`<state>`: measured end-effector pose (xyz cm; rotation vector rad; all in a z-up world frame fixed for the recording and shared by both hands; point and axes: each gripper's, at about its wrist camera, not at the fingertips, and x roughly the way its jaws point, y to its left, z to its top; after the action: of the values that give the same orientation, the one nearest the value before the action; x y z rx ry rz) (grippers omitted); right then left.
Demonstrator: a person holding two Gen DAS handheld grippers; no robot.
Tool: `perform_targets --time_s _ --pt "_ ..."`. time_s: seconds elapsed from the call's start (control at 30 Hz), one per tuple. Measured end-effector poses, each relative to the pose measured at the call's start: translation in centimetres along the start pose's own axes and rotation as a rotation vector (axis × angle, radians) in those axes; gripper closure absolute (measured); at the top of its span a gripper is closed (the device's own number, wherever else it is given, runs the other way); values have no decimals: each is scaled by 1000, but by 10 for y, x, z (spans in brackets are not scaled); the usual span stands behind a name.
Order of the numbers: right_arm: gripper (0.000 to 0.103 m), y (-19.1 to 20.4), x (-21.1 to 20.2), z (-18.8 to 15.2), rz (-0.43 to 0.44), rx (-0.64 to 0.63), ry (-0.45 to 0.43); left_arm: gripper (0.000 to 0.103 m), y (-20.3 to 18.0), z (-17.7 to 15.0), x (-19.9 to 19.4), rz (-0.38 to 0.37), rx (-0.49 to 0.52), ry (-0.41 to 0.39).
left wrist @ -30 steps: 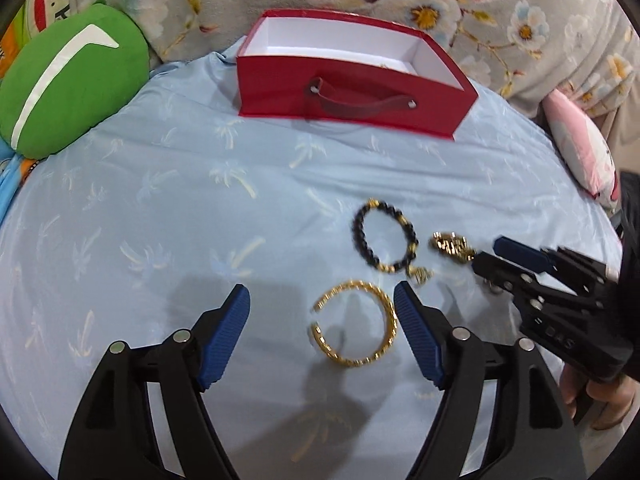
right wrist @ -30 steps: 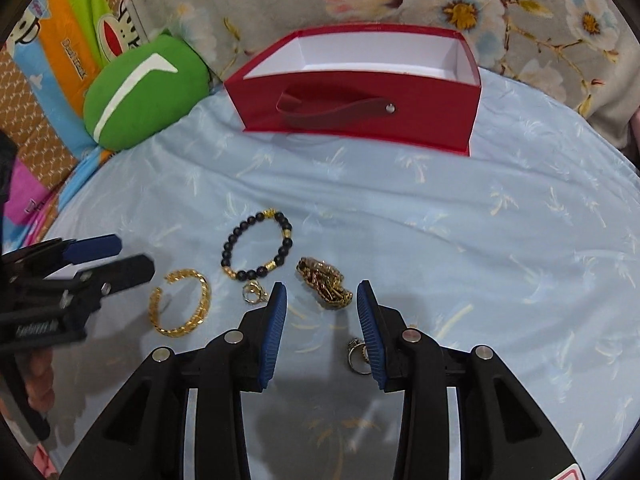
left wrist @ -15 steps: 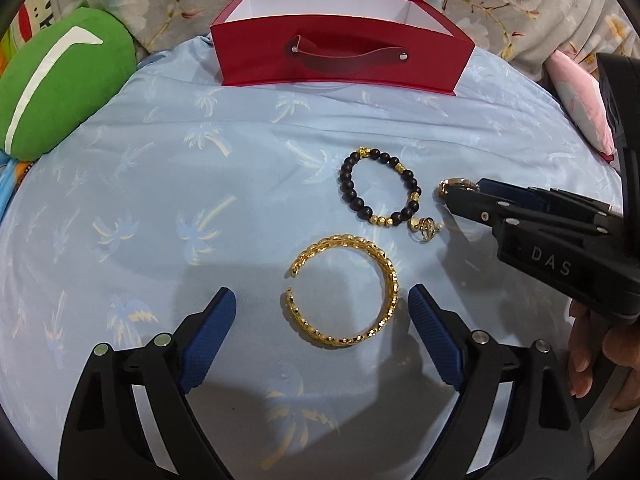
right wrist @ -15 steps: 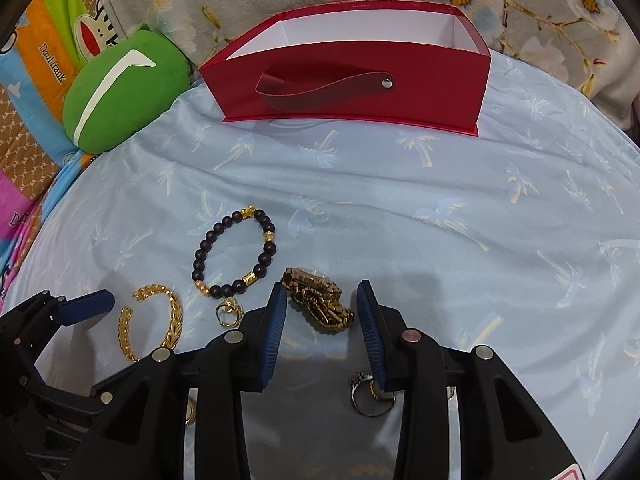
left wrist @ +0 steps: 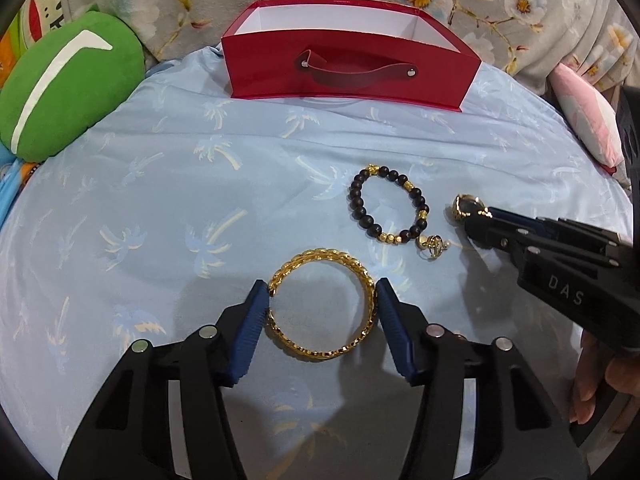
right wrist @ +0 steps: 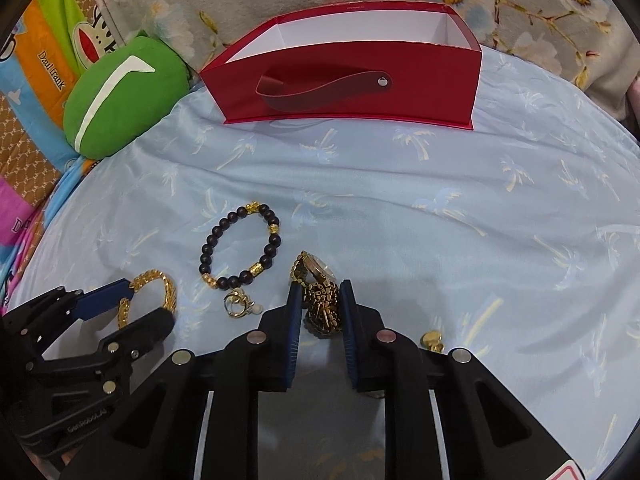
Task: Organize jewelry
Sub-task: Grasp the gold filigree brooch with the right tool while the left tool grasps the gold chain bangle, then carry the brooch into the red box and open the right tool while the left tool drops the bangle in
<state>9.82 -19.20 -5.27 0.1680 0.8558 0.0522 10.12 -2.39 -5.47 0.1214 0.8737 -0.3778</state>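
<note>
A gold bangle (left wrist: 322, 308) lies on the blue sheet between the pads of my left gripper (left wrist: 323, 294), which touch it on both sides. It also shows in the right wrist view (right wrist: 150, 294). My right gripper (right wrist: 320, 296) is shut on a gold watch (right wrist: 318, 286); in the left wrist view the watch (left wrist: 464, 204) pokes out past its tips. A black bead bracelet (left wrist: 390, 208) (right wrist: 240, 246) and a small gold ring (left wrist: 433, 245) (right wrist: 239, 305) lie between the grippers. The open red box (left wrist: 348, 70) (right wrist: 348, 80) stands at the back.
A green cushion (left wrist: 64, 92) (right wrist: 124, 94) lies at the back left. A pink cushion (left wrist: 588, 120) is at the right edge. A small gold piece (right wrist: 431, 340) lies right of my right gripper. Floral fabric rises behind the box.
My left gripper has moved forward and closed from wide open onto the bangle. My right gripper has moved forward and narrowed onto the watch.
</note>
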Motion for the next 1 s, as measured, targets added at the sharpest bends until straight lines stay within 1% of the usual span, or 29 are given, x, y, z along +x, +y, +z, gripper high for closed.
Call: perform_targets --time_s 0.2,0.33,0.57,0.77,0.87,1.0 --pt "86 -2 -17 -10 23 43 -6 50 7 0 -5 -88 -45 8" --pt "86 -2 -29 -14 34 58 -17 50 7 -2 -11 -100 -57 7" --pt "86 -1 -50 -12 52 68 -52 50 7 5 -32 -109 -60 -29" --pt "86 -1 -75 2 57 63 -112 50 10 23 -54 -113 -57 -84" --pt "86 -2 -87 14 55 50 -147 50 12 37 -64 -109 -49 -117" --pt "86 -4 -99 39 54 27 -187 50 16 66 -77 -78 -19 -175"
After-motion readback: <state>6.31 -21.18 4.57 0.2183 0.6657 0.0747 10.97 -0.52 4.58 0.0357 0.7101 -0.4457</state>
